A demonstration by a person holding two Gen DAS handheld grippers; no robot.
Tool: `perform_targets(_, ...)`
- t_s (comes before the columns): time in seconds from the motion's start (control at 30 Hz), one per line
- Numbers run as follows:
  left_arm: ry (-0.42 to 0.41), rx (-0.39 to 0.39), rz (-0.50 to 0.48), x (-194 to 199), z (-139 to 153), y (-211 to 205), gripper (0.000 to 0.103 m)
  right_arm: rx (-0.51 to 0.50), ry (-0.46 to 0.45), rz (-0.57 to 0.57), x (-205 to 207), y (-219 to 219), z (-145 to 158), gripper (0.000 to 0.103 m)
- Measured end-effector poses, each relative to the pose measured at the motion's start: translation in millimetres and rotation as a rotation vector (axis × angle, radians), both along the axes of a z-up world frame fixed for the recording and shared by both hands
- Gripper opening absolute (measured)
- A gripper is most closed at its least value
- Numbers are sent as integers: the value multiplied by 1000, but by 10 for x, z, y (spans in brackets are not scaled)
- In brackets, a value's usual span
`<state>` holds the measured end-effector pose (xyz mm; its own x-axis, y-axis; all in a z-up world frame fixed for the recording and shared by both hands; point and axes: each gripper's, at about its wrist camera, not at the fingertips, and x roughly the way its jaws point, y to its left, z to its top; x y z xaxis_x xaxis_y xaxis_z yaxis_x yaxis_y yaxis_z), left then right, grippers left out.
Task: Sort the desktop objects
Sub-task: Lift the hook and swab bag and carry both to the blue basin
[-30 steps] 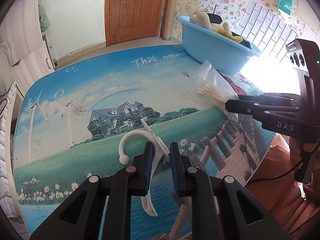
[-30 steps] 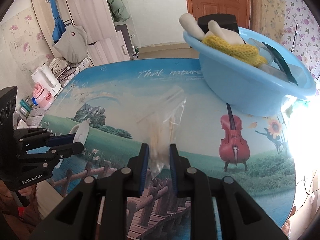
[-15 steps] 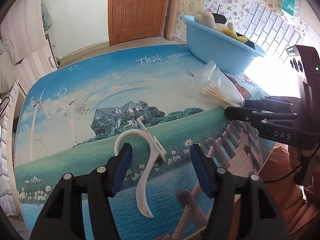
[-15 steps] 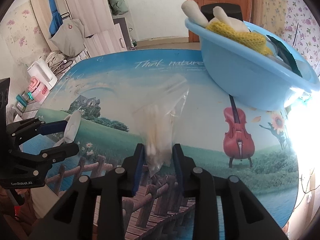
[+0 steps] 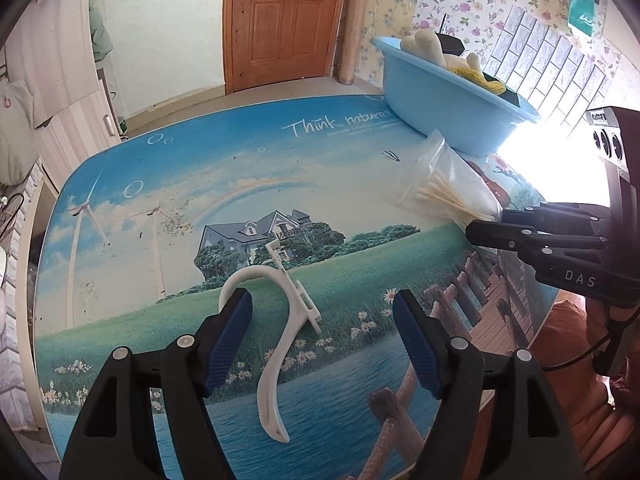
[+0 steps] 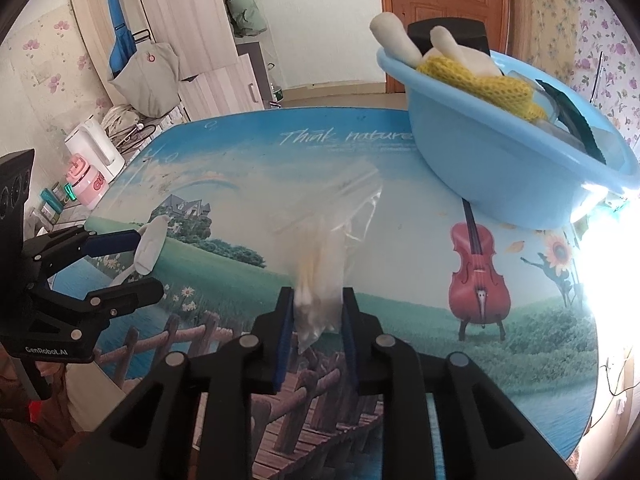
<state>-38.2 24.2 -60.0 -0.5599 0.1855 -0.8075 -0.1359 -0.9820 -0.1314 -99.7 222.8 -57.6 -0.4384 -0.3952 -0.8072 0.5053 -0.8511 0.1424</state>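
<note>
Change: since 1.0 s ago the left hand-held gripper [image 5: 322, 320] has let go of the white plastic hook [image 5: 280, 344] and spread its fingers wide; the right hand-held gripper [image 6: 318, 316] has kept its pinch on the bag of cotton swabs [image 6: 324, 256]
Left hand-held gripper: wide apart, blue pads [image 5: 230, 340] on either side of the hook, the left pad overlapping the hook's curved end in the left wrist view; contact cannot be told
White plastic hook: lying flat on the bench [image 5: 240, 200], curved end toward the printed house, pointed tail toward the camera
Right hand-held gripper: narrow, closed on the lower end of the clear bag, swab tips visible between the 2 pads
Bag of cotton swabs: on the right part of the bench, near the blue basin [image 6: 500, 168]; its open end splays away from the gripper toward the printed lettering
Blue basin: standing at the far right corner of the bench, holding a cream plush piece [image 6: 400, 46], a yellow knit item [image 6: 492, 82] and a dark object [image 6: 448, 34] behind them
Bench top: printed with a house, a rainbow, wind turbines, a wooden bridge and a red violin [image 6: 478, 264]
Background: wooden door [image 5: 286, 20] behind the bench; white kettle [image 6: 94, 152] and pink container [image 6: 86, 178] off its left edge in the right wrist view
</note>
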Motion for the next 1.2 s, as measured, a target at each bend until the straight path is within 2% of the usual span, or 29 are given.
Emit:
perform_targets(0.2,16,-18,9,-9,49,-20,73,-12,-12,-6,-15,36,-23,22)
perform_targets(0.3,18,-16,36,-12,60,-101,77,-14,-14,-8,-21,42,-25,22)
perform_targets(0.43,-15,-33,74,-79,-30,-193,79,-20,-18,-9,-32,55,-38,23)
perform_targets(0.53,6,-54,72,-99,-75,-188,79,-26,-20,-9,-46,56,-47,24)
perform_targets(0.6,27,-93,63,-105,-83,-145,55,-22,-17,-9,-46,49,-43,24)
perform_targets(0.63,35,-107,57,-108,-78,-126,51,-22,-17,-10,-42,49,-44,24)
perform_targets(0.7,27,-73,42,-123,-76,-129,51,-23,-16,-13,-39,53,-42,24)
perform_targets(0.9,37,-50,53,-86,-26,-133,51,-21,7,-13,-5,37,-13,21)
perform_targets(1.2,104,2,67,-25,334,-124,51,-65,73,5,70,35,203,19)
